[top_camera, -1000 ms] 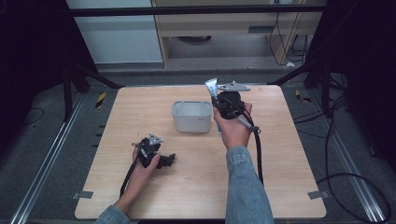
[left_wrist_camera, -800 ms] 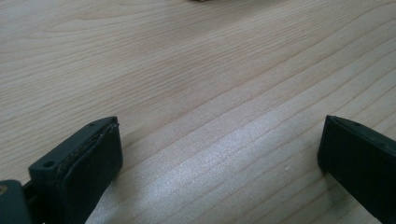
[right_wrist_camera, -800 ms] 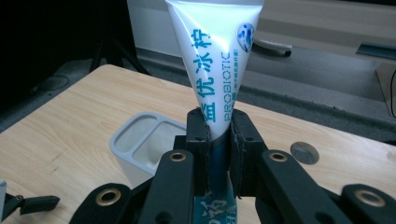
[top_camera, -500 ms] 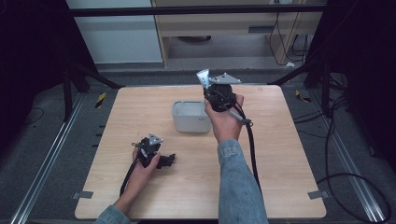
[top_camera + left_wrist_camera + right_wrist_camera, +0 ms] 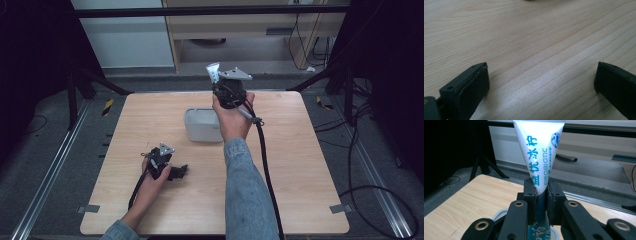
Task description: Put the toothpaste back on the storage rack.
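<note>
Tube point(image 5: 537, 150) white, blue lettering, flat crimped end

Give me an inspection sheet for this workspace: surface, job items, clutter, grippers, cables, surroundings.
Surface: light wooden table, bare wood around the items.
Job's things: white tube with blue print, held upright above the table; grey-white tub near the table's middle, contents not visible.
Clutter: nothing seen on the table.
Grippers: right gripper shut on the tube, raised over the tub; left gripper low at the table, jaws wide apart, nothing between them.
Cables: black cable trails from the right gripper across the table; more cables on the floor at right.
Surroundings: grey floor, metal rail at left, cabinet behind.
</note>
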`<state>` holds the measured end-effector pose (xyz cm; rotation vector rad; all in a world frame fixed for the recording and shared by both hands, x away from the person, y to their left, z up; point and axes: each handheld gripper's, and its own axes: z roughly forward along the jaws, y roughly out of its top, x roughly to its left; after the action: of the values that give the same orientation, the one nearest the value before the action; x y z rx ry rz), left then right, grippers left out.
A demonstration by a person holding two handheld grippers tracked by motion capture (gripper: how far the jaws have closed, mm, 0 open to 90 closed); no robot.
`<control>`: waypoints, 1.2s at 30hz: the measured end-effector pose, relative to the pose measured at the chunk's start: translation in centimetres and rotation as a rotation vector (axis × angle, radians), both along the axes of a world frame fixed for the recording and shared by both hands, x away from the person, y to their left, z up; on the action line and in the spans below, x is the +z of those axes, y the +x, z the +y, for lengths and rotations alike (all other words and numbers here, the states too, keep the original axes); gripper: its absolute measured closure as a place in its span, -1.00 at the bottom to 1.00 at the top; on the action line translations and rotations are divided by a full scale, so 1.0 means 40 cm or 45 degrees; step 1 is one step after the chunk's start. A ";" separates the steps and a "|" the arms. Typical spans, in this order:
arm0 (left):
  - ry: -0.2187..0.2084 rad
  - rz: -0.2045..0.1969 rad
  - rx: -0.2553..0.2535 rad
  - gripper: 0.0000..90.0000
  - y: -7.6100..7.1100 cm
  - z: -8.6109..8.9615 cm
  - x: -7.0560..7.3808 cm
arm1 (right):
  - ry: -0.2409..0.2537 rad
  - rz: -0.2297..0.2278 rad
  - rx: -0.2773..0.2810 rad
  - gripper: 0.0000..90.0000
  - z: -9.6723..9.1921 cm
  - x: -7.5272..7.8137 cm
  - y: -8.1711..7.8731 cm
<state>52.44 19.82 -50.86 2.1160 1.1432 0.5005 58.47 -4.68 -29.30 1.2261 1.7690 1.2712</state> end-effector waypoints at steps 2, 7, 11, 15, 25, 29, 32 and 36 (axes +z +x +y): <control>0.000 0.000 0.000 -1.00 0.000 0.000 0.000 | 0.010 -0.001 0.001 0.78 0.005 0.002 0.005; 0.000 0.000 -0.001 -1.00 0.000 0.000 0.000 | 0.003 -0.010 0.000 0.78 0.019 0.009 0.021; 0.000 0.000 -0.001 -1.00 0.000 0.000 0.000 | 0.018 -0.012 -0.006 0.78 0.023 0.014 0.033; 0.001 -0.001 -0.003 -1.00 0.000 0.001 0.000 | 0.027 -0.016 -0.008 0.78 0.024 0.016 0.041; 0.004 0.001 -0.010 -1.00 -0.001 0.002 0.000 | 0.041 -0.029 -0.017 0.78 0.035 0.023 0.059; 0.005 0.000 -0.011 -1.00 -0.001 0.002 0.000 | 0.042 -0.028 -0.019 0.78 0.040 0.022 0.066; 0.004 0.001 -0.013 -1.00 -0.001 0.003 0.000 | 0.050 -0.028 -0.023 0.78 0.043 0.023 0.068; 0.005 0.001 -0.015 -1.00 -0.001 0.003 0.000 | 0.058 -0.040 -0.018 0.78 0.050 0.027 0.068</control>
<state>52.42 19.94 -50.85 2.1249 1.1300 0.4970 61.19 -2.68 -28.24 1.2351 1.7152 1.3223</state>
